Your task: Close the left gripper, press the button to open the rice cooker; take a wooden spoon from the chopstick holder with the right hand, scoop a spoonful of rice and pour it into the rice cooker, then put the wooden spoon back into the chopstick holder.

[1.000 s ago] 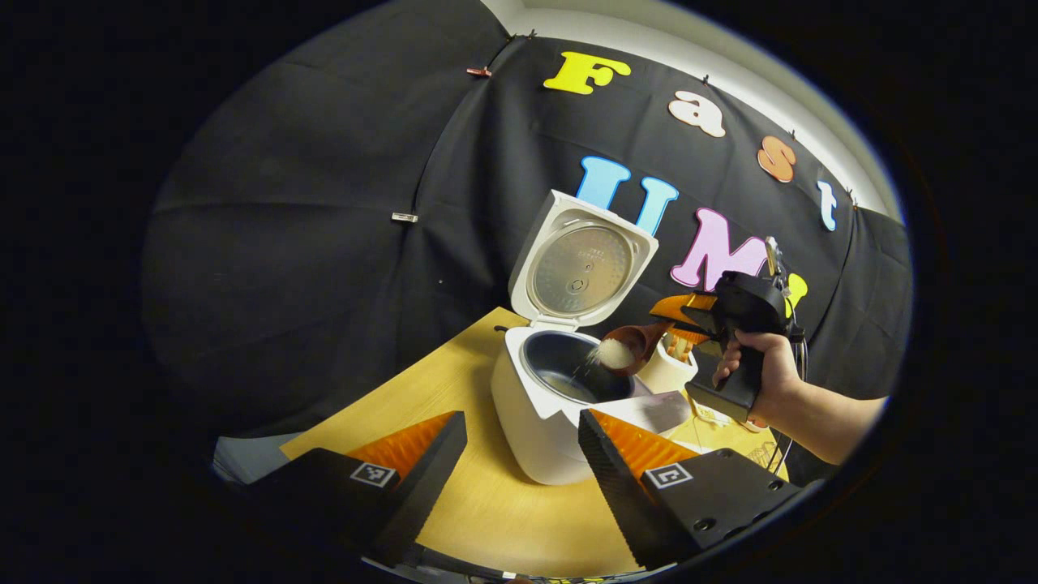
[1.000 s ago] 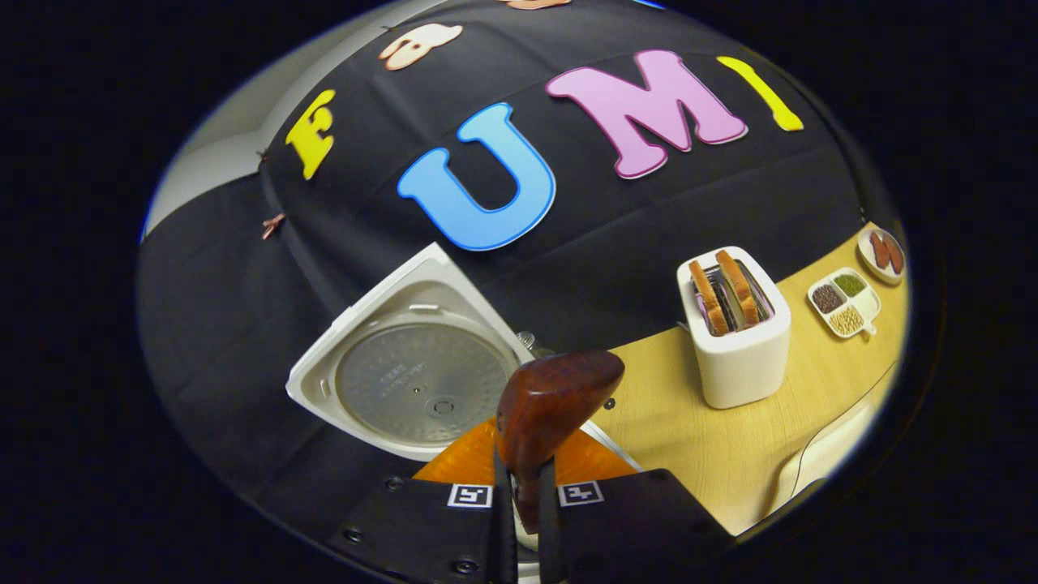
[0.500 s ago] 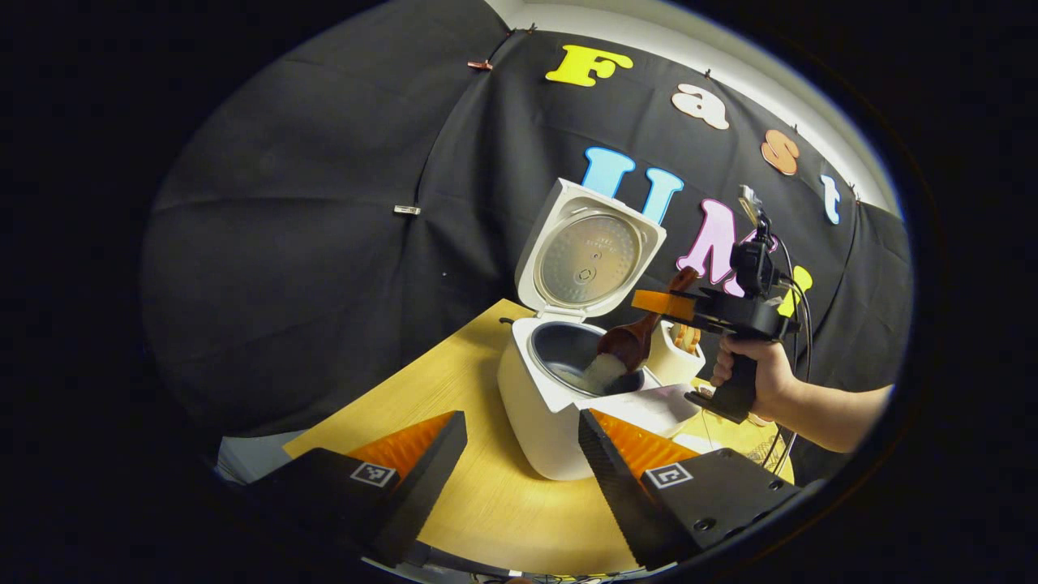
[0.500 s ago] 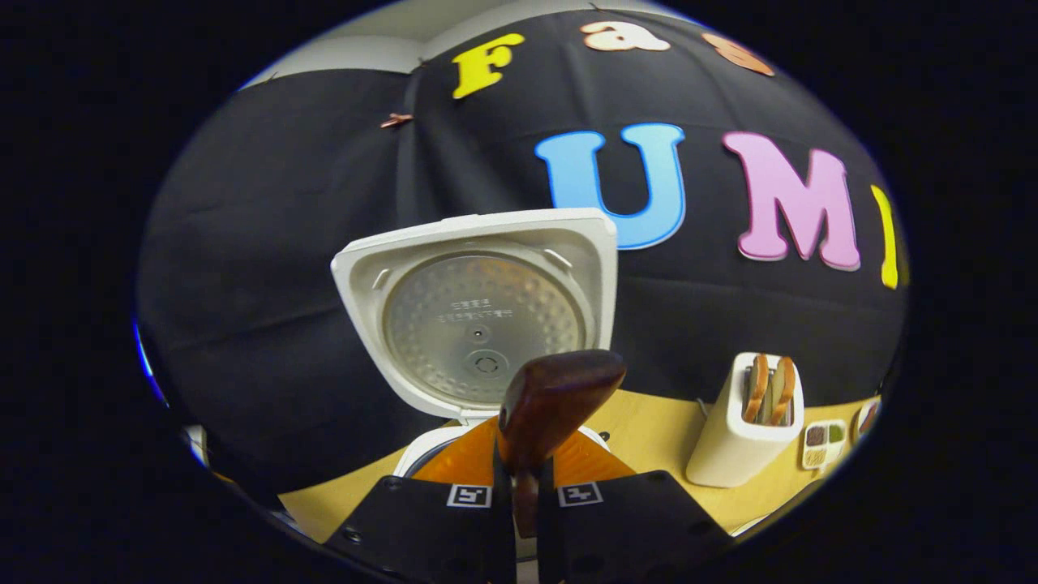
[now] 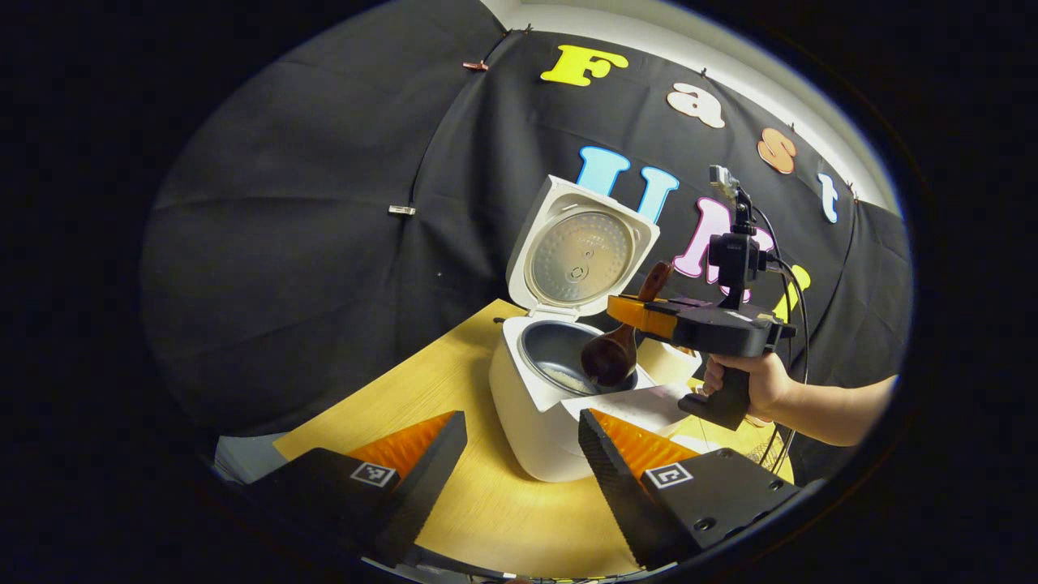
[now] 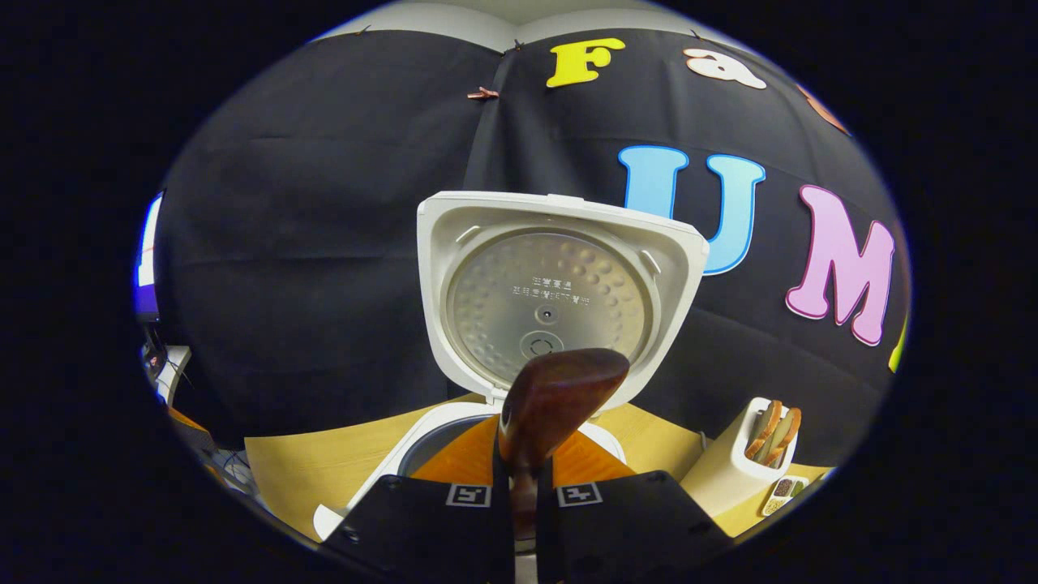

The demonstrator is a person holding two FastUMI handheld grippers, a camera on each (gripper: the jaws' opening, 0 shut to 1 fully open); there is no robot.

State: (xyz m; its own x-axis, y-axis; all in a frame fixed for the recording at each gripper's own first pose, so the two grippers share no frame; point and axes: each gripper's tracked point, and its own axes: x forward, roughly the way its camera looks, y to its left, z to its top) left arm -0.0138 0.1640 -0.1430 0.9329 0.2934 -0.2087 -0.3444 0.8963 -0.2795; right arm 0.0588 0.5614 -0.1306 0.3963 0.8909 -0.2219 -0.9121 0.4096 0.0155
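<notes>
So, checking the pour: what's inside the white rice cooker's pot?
A patch of white rice lies on the dark pot's floor; the brown wooden spoon's bowl hangs over the rim, covering the rest.

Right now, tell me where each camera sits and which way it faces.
Left gripper view: rides the open left gripper, low over the table, facing the rice cooker; the hand holding the right gripper shows beyond.
Right gripper view: rides the right gripper, shut on the wooden spoon, facing the raised lid.
Shared: cooker, lid, spoon.
</notes>
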